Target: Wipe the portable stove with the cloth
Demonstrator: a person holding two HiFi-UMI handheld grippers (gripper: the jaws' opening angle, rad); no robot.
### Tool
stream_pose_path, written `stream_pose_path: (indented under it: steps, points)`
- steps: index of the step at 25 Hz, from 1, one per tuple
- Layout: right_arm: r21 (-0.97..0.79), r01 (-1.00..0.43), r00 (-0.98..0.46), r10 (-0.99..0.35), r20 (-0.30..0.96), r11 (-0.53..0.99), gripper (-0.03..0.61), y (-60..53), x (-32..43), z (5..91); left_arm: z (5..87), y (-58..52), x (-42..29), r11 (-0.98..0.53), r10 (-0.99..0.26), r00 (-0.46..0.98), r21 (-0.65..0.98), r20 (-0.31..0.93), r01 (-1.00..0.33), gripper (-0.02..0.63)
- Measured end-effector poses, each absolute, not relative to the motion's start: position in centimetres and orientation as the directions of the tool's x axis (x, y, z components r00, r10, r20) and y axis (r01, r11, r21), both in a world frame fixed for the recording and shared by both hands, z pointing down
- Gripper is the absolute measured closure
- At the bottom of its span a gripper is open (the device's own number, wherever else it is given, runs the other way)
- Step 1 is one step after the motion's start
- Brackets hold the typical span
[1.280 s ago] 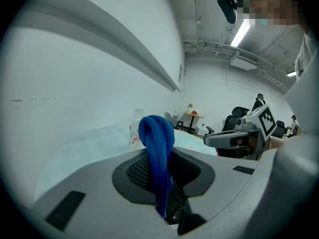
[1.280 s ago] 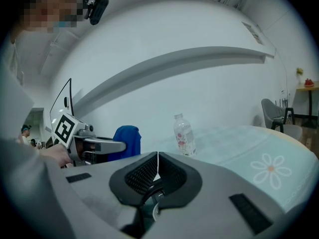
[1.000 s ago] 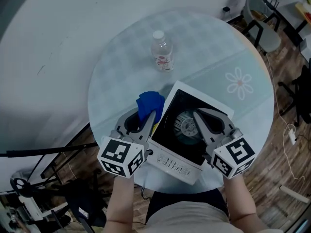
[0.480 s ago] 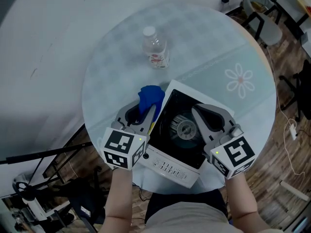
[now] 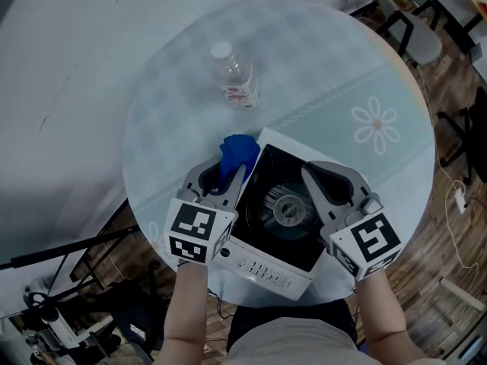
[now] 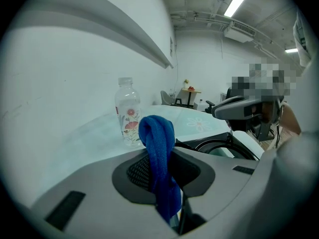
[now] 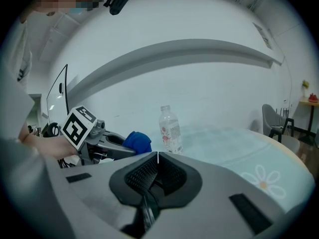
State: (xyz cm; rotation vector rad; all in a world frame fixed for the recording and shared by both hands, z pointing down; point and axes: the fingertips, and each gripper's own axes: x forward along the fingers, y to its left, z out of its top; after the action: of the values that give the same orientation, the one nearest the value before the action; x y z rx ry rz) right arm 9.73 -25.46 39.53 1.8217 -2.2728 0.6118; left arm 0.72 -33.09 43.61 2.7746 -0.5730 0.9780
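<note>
My left gripper [image 5: 230, 173] clamps the one bunched blue cloth [image 5: 237, 150] at the upper-left edge of the single white, black-topped portable stove [image 5: 262, 258], lower centre. My right gripper [image 5: 307, 170] is clenched, empty. One water bottle [image 5: 234, 77] stands upper left.

bunched blue cloth [image 5: 237, 153] just beside white, black-topped portable stove [image 5: 289, 210].

In your head view, a round table [image 5: 175, 90] with a pale checked top fills the middle. A clear water bottle [image 5: 234, 77] with a white cap and a red-patterned label stands upright on it, upper centre. A white flower print [image 5: 375, 125] marks the table's right side. At upper right you see a grey chair [image 5: 415, 33] on the wooden floor [image 5: 449, 280], and a thin cable [image 5: 454, 196] trails along the right edge.
</note>
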Motion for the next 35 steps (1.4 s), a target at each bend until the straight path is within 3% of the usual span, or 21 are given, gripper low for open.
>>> stream_pose_path:
  steps: [35]
  points:
    - [-0.143, -0.969, -0.241, -0.883, 0.403, 0.2, 0.555, -25.0, 8.6, 39.5, 47.4, -33.4, 2.1, -0.975, -0.206, 0.592, -0.108, 0.779, -0.196, 0.525]
